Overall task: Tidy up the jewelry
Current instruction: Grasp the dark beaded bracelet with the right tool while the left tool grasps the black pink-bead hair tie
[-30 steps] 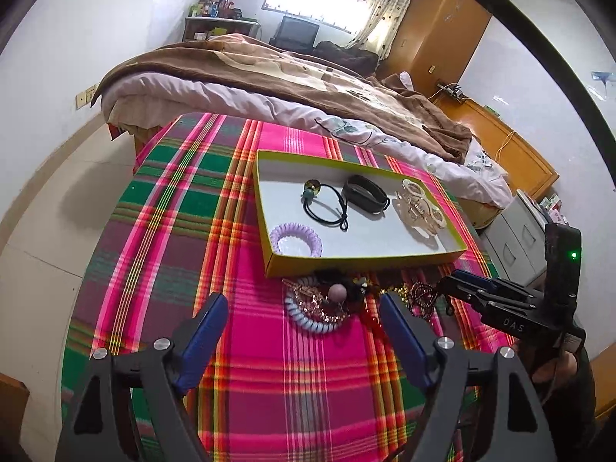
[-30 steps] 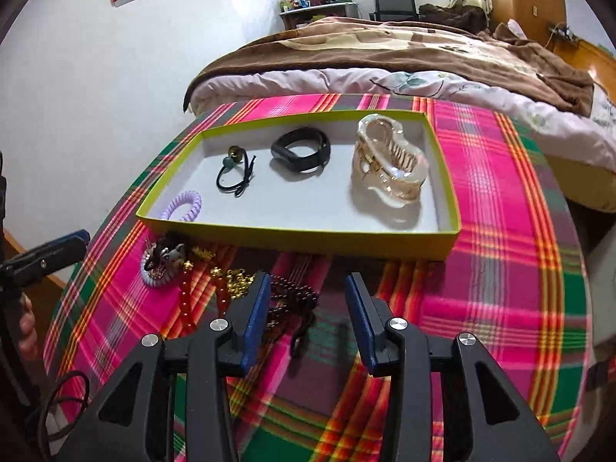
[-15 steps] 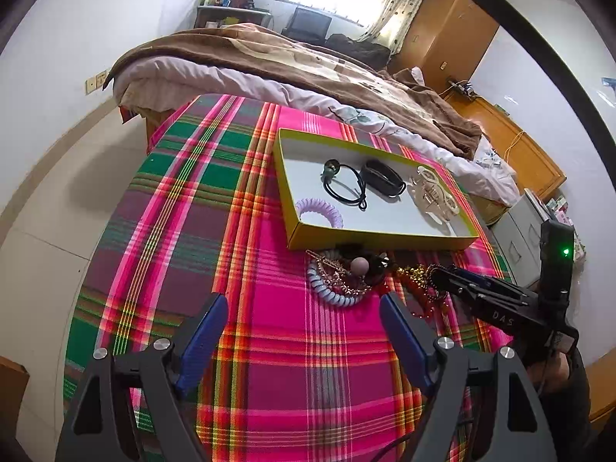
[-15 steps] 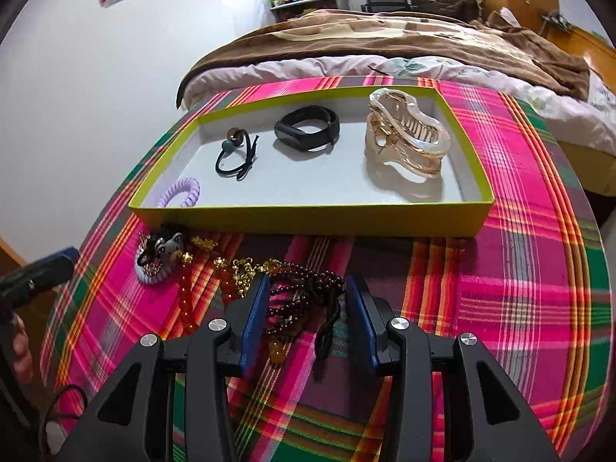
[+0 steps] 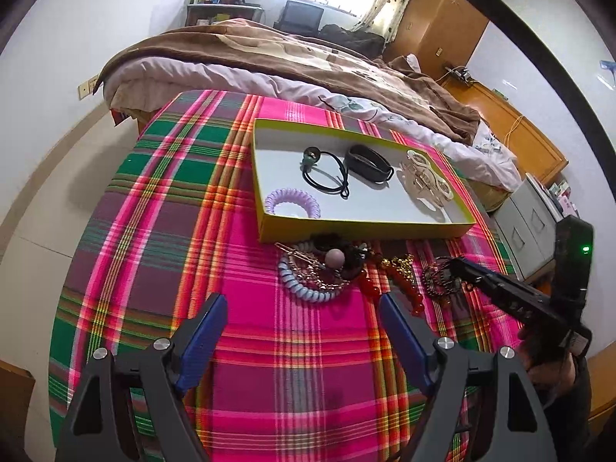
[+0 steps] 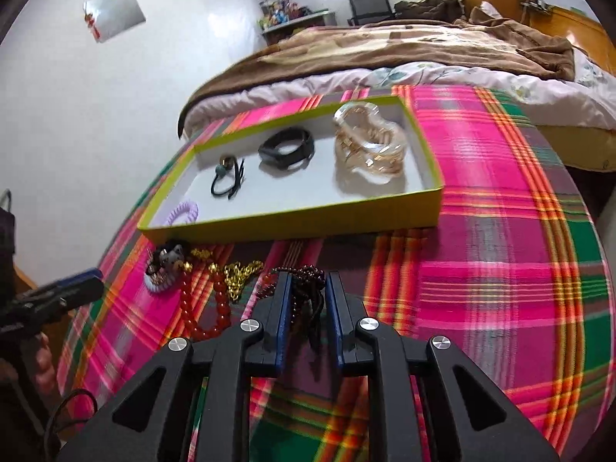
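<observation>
Right wrist: right gripper [image 6: 308, 292] jaws clamped on dark bead bracelet [image 6: 304, 288], red beads [image 6: 215, 308] beside; left gripper [image 5: 302, 315] jaws apart

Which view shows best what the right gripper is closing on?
The right wrist view: the dark bead bracelet sits between the right gripper fingers, which look closed on it. The left wrist view shows that gripper only from the side, its tip over the beads, so the grip itself is hidden there.
</observation>
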`<state>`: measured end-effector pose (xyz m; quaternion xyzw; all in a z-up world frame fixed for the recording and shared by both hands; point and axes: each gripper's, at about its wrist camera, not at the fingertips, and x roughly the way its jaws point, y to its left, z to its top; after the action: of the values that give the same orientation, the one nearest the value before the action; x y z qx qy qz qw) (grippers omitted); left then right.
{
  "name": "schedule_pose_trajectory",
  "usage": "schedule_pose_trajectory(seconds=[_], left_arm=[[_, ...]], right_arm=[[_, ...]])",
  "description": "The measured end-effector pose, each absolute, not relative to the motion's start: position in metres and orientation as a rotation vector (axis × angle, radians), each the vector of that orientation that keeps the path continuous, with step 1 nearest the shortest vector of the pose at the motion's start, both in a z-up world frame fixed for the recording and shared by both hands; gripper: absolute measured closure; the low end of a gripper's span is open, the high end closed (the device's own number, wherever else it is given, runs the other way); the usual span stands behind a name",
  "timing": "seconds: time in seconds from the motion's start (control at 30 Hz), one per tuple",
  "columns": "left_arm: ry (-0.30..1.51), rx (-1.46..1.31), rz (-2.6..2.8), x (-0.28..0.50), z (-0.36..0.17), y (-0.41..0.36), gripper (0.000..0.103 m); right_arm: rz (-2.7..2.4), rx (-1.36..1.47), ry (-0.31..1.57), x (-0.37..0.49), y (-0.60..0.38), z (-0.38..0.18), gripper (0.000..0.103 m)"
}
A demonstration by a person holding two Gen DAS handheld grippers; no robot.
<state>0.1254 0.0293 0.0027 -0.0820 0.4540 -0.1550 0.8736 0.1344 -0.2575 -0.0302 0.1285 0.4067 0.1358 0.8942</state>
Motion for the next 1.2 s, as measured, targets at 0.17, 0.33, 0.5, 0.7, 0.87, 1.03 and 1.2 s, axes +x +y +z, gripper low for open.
schedule_pose_trajectory(seconds=[0.17,0.33,0.5,0.7,0.87,1.03,1.2], left_arm=[[0.953,-0.146,-0.315,0.129,0.002,0.019,0.023],[0.955,-0.093,-0.307,0.133,-0.001,0.005,0.023],[0.942,-0.045,-0.298,0.141,-0.003,-0.011,0.023],[0.926,0.009,-0.307,0.151,-0.004,-0.031,0.023],[0.935,0.045,-0.286,0.159,-0.01,-0.039,0.031],[0.944,0.061,-0.283,0.162,-0.013,-0.043,0.05],[0.956,0.081,-0.283,0.162,-0.016,-0.046,0.071]], right_arm=[[0.275,0.319,0.794,0.12,-0.278,-0.019,0.085],[0.244,0.33,0.769,0.106,-0.293,-0.012,0.085],[0.236,0.338,0.773,0.101,-0.298,-0.014,0.085],[0.245,0.354,0.785,0.099,-0.299,-0.02,0.085],[0.255,0.355,0.794,0.1,-0.298,-0.022,0.085],[0.26,0.35,0.792,0.101,-0.296,-0.022,0.085],[0.26,0.349,0.794,0.102,-0.295,-0.023,0.085]])
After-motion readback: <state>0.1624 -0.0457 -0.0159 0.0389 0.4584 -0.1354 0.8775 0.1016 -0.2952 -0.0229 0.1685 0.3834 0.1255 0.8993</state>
